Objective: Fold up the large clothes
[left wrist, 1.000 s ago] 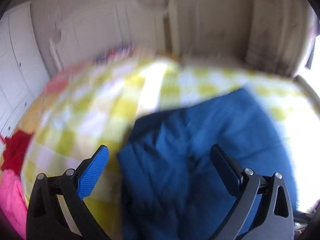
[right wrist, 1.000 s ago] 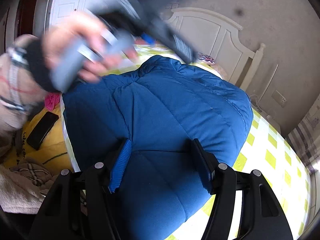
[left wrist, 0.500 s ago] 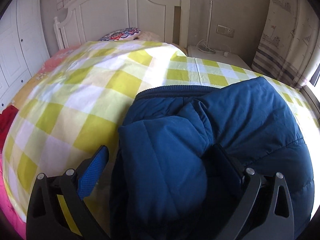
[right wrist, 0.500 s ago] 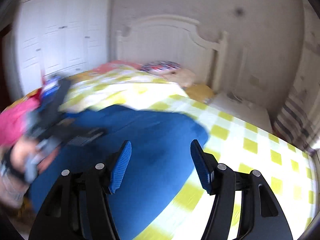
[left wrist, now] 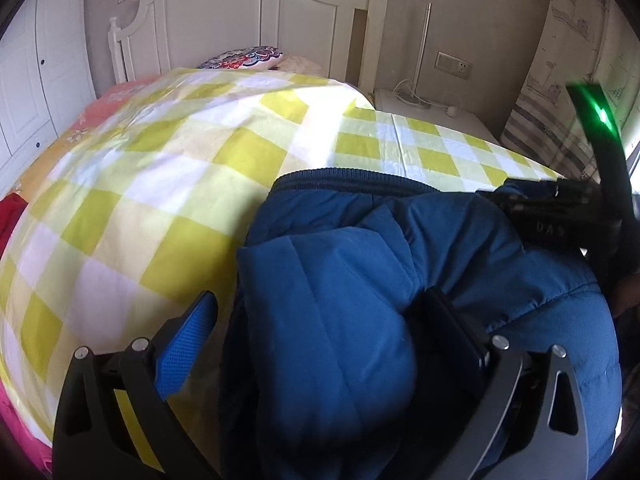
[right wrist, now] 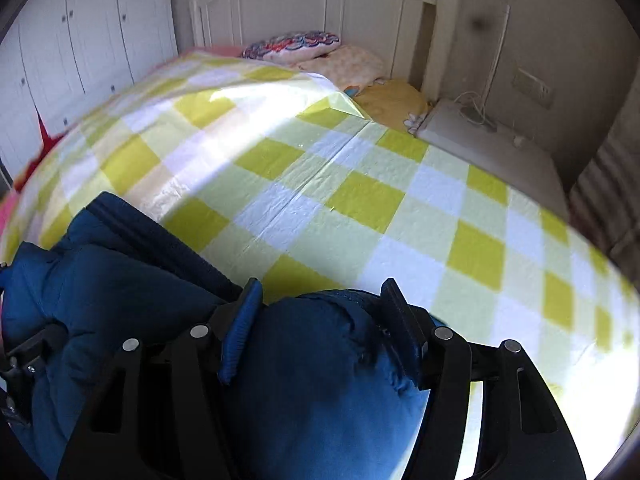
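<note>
Evidently both grippers bear down on the jacket (left wrist: 360, 320) bundled at the near edge of the bed (left wrist: 140, 200), flattening its puff: left gripper (left wrist: 324, 312) spread wide, right gripper (right wrist: 320, 300) half-open, perhaps pinching a fold.

Left gripper (left wrist: 320, 316): black triangular-cutout arms, silver screws, a blue textured pad (left wrist: 185, 350) on one finger, a dark pad on the other. Right gripper (right wrist: 322, 316): the same black frame with silver screws, ridged blue pad (right wrist: 242, 334), and a green-lit black strip (left wrist: 600, 120) above its body.
</note>
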A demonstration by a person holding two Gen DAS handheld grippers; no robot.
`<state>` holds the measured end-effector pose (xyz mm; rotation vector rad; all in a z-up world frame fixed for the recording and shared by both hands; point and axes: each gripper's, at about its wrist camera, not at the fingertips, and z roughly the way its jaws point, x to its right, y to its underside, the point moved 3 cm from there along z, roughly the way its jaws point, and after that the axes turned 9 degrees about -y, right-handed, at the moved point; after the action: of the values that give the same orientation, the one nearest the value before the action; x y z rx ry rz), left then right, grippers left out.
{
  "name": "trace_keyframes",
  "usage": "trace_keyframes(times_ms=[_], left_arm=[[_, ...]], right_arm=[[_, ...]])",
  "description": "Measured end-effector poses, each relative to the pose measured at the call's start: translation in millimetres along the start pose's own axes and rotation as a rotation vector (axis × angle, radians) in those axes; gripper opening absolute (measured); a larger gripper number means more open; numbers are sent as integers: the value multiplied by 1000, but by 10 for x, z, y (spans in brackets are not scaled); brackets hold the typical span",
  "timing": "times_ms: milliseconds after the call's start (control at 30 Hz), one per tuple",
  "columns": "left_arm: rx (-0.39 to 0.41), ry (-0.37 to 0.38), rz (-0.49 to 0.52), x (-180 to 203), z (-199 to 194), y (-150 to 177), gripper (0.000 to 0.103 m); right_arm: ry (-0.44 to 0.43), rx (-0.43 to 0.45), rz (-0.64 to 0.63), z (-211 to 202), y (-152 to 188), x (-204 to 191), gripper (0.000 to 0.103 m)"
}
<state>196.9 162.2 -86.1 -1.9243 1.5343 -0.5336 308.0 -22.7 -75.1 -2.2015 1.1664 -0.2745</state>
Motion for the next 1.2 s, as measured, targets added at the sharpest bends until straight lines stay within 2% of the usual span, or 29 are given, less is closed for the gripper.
trace_keyframes(times_ms=[33, 200, 267, 333, 433, 533, 633, 667, 700, 767, 800, 933, 1000, 1067, 1100, 1167, 1200], left_arm=[[2, -3, 1, 4, -3, 5, 101], [3, 3, -4, -1, 3, 6, 101], [4, 2, -2, -5, 3, 5, 101], [6, -3, -7, -18, 8, 2, 101], [-12, 8, -15, -30, 42, -2, 101], [-4, -4, -3, -18, 29, -4, 101], [-5, 1, -6, -38, 23, 0, 101], [-5, 15, -14, -63, 7, 1, 101], [-7, 24, -22, -85, -10, 6, 101], [-23, 62, -39, -183, -116, 49, 101], [-35, 111, -58, -248, -188, 94, 101], [-143, 337, -114, -468, -330, 383, 101], [-223, 467, -115, -525, -352, 579, 101], [-277, 562, -111, -525, -347, 732, 101], [-280, 601, -114, -531, -359, 801, 101], [-277, 615, -120, -529, -347, 833, 101], [-292, 621, -124, -506, -306, 822, 101]], right_arm=[[6, 4, 1, -30, -40, 5, 59], [-10, 151, 1, -395, -230, -80, 59], [4, 130, -42, -284, -253, -177, 59], [53, -17, -116, 137, -107, -264, 59], [32, -28, -91, 213, -88, -222, 60], [72, -22, -118, 156, -75, -267, 60], [93, 45, -92, -138, -11, -324, 60], [57, 83, -56, -300, 63, -341, 66], [14, 103, -32, -425, 136, -362, 82], [-80, 150, -12, -726, 359, -433, 96], [-114, 177, 0, -913, 533, -452, 96], [-205, 144, 80, -1216, 1094, -409, 99], [-353, 115, 178, -1244, 1388, -355, 99], [-509, 58, 261, -1155, 1624, -364, 99], [-567, 53, 290, -1123, 1686, -367, 99], [-676, 31, 324, -1003, 1768, -418, 99], [-677, 35, 321, -973, 1764, -428, 99]])
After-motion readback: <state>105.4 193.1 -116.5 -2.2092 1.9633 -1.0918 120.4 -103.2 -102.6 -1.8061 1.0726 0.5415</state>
